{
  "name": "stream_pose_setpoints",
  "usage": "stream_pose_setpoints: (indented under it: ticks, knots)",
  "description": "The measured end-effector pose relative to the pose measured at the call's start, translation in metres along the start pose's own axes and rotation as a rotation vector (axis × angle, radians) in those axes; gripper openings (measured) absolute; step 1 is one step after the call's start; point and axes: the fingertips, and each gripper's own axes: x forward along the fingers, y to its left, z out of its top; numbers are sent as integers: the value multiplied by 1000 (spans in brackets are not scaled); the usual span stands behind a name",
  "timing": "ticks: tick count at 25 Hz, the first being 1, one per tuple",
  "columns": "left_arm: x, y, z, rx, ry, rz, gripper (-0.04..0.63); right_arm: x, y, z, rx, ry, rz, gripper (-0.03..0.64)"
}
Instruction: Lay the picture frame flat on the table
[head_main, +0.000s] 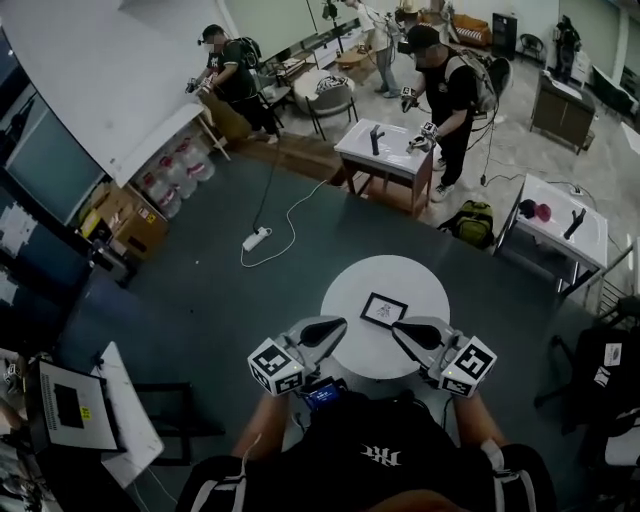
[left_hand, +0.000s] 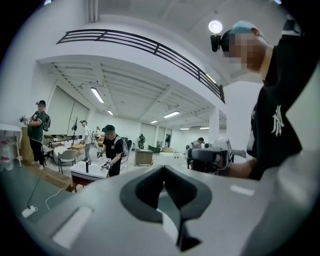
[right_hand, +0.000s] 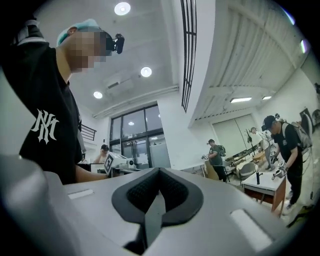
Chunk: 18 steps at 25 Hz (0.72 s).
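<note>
Whether picture frame (head_main: 384, 310) lies flat is unclear.

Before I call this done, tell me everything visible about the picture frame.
The picture frame is rectangular, with a thin dark border, a white mat and a dark image at its centre. It sits turned at an angle near the middle of the round white table, apparently lying flat. Only the table touches it.
</note>
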Motion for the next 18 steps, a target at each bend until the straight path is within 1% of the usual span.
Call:
stream_pose_setpoints:
  ticks: [4,8,10,12,14,16,18]
  knots:
    - [-9,-11,-11,-18,-40,36,3,-18,35,-2,11,-9,13,0]
    - [-28,-39,-15,-46,-108,6,3,-33,73,-2,-8,15,-6,0]
    - [-47,-59,-21,-66,-119,-12,3,-38,98,0,4,10,-13,0]
    - [-68,-81,-31,-61,-104,-27,3,-43,126,1,26,-8,-19,0]
    - [-86,-102,-43,-39,-78,-38,3,-49,147,-7,50,-9,-41,0]
    - [-103,-122,-57,-21,-54,-40,3,-56,163,-21,65,18,-82,0]
    - [-121,-143,-69,-7,-33,-44,3,-63,182,-35,72,48,-101,0]
